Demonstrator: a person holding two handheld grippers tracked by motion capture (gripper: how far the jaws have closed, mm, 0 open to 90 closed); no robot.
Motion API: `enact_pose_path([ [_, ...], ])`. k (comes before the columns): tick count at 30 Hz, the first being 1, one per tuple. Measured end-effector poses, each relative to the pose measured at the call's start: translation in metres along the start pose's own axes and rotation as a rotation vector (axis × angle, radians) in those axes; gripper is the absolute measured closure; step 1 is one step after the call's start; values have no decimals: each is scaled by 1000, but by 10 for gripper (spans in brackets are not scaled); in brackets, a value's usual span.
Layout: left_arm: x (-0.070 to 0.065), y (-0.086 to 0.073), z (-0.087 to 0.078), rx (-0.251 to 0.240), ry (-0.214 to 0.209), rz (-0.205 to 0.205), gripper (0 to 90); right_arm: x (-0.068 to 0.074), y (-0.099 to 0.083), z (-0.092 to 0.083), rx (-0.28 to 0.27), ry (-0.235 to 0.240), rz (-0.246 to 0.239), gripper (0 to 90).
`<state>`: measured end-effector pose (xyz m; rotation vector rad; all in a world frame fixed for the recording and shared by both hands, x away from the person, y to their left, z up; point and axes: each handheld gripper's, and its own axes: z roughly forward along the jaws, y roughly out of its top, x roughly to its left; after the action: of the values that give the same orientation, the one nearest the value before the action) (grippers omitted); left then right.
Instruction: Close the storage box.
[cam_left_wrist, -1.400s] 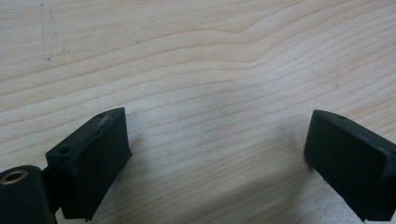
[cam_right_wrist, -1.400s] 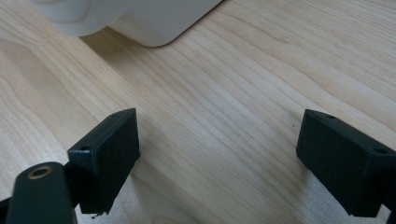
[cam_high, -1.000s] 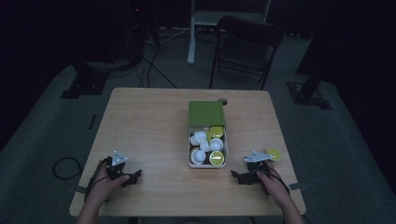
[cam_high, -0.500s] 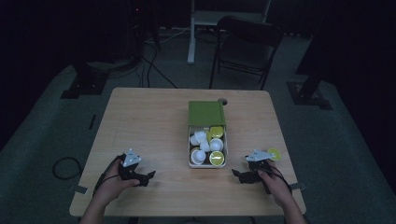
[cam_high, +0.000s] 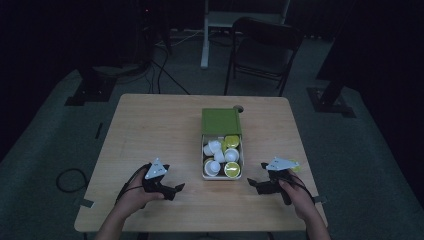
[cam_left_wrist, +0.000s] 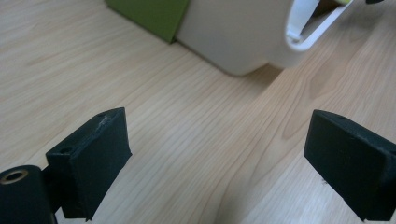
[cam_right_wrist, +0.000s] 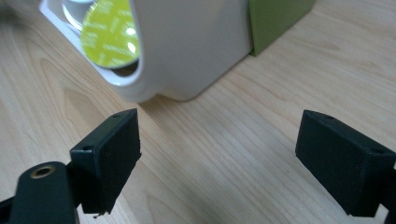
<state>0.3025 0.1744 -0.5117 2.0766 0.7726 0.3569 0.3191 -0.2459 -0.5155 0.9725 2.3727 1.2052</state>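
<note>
Both my left tongs (cam_high: 176, 189) and right tongs (cam_high: 251, 184) gape wide, gripping nothing. They flank the white box (cam_high: 222, 175) on the worktop (cam_high: 150, 130)

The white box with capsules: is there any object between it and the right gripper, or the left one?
Nothing visible stands in the way. Bare wood of the table lies between the right gripper and the white box, and between the left gripper and that box. Both grippers have their jaws apart and hold nothing.

Box (cam_left_wrist: 243, 32) cropped at frame top
</note>
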Motion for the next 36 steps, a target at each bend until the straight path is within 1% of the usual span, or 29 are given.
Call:
enact_pose_path([
  [3, -3, 4, 6, -14, -12, 14, 72, 0, 4, -2, -23, 19, 4, 136],
  [5, -5, 7, 9, -25, -14, 26, 72, 0, 6, -3, -39, 22, 4, 136],
  [10, -7, 13, 17, -91, -27, 37, 72, 1, 13, -5, -85, 41, -1, 136],
  [13, -9, 18, 21, -122, -35, 47, 72, 1, 17, -4, -114, 48, -4, 136],
  [14, -9, 18, 21, -122, -35, 47, 72, 1, 18, -4, -126, 47, -3, 136],
  [15, -9, 20, 23, -137, -34, 53, 72, 1, 19, -3, -132, 45, 2, 136],
  [17, -9, 22, 26, -151, -36, 55, 72, 1, 21, -2, -145, 49, -2, 136],
  [21, -11, 25, 28, -183, -8, 70, 73, -1, 23, 1, -181, 73, 22, 139],
  [23, -11, 27, 29, -202, -7, 56, 73, -2, 24, 3, -197, 90, 42, 139],
  [25, -10, 28, 30, -213, 0, 52, 73, -3, 24, 4, -205, 102, 49, 139],
  [26, -10, 28, 30, -213, 0, 52, 72, -3, 24, 4, -205, 102, 49, 139],
  [27, -10, 29, 31, -221, 0, 45, 72, -4, 24, 6, -197, 100, 49, 139],
  [31, -8, 31, 35, -249, -3, 30, 73, -5, 25, 9, -194, 105, 50, 142],
  [36, -4, 33, 39, -268, 4, 14, 72, -8, 25, 12, -186, 99, 56, 142],
])
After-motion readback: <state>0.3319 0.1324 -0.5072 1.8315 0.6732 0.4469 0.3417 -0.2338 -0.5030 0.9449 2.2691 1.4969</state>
